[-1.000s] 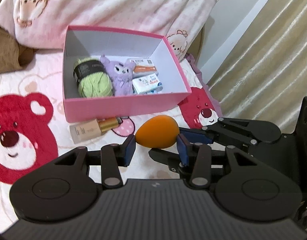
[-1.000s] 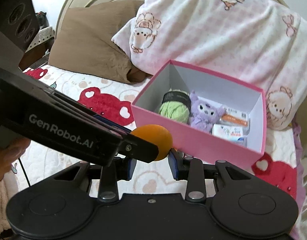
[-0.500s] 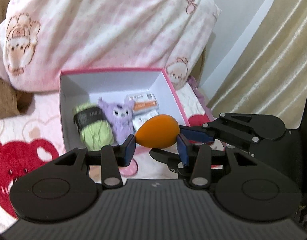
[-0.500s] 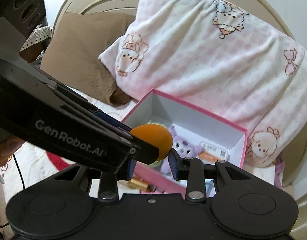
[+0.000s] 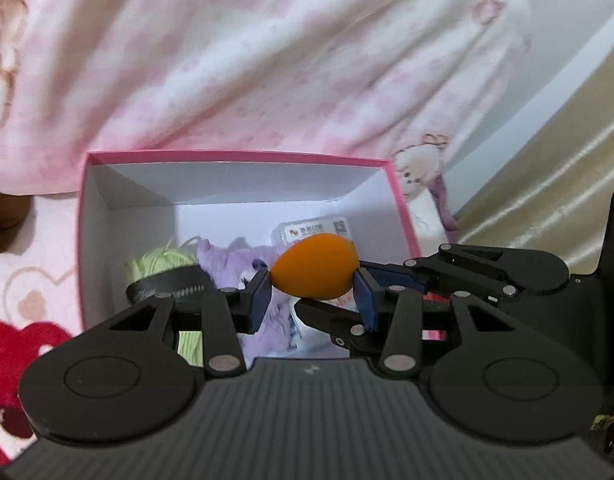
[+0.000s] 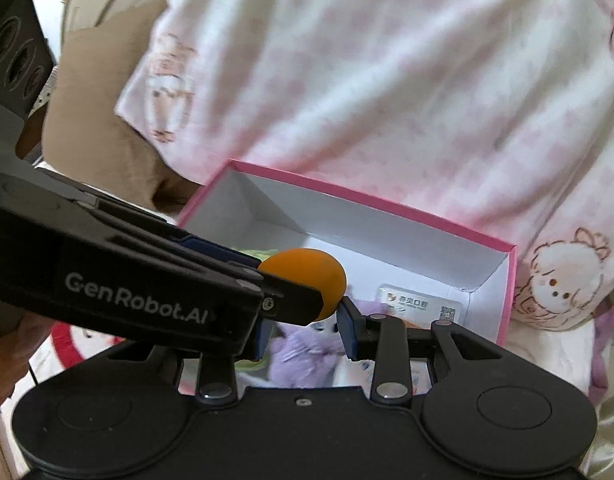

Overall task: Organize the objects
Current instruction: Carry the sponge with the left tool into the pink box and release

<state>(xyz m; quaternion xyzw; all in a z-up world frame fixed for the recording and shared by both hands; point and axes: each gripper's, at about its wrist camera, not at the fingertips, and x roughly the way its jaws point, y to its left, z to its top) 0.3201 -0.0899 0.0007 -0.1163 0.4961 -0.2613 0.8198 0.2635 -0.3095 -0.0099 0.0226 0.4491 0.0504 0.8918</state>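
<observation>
Between the blue pads of the left gripper (image 5: 313, 290), an orange egg-shaped sponge (image 5: 314, 266) is clamped by its two ends, the jaws only partly apart and closed on it; the lengthwise hold is judged to keep the soft piece from slipping. In the right wrist view the right gripper (image 6: 301, 330) is seen narrowed to its tightest, its pads just under the same sponge (image 6: 307, 278); whether they press on it cannot be told. The sponge is held above the near half of the pink box (image 5: 235, 157), over the purple plush toy (image 5: 227, 258), with the green yarn ball (image 5: 159, 262) toward the near left corner and a white packet (image 5: 313, 230) farther back; the far half of the box floor is bare. Beyond the box a pink patterned pillow (image 5: 267, 60) is propped. Compared with a second ago, the sponge has been carried from outside the near wall to over the interior, and the foundation bottle is no longer in view
</observation>
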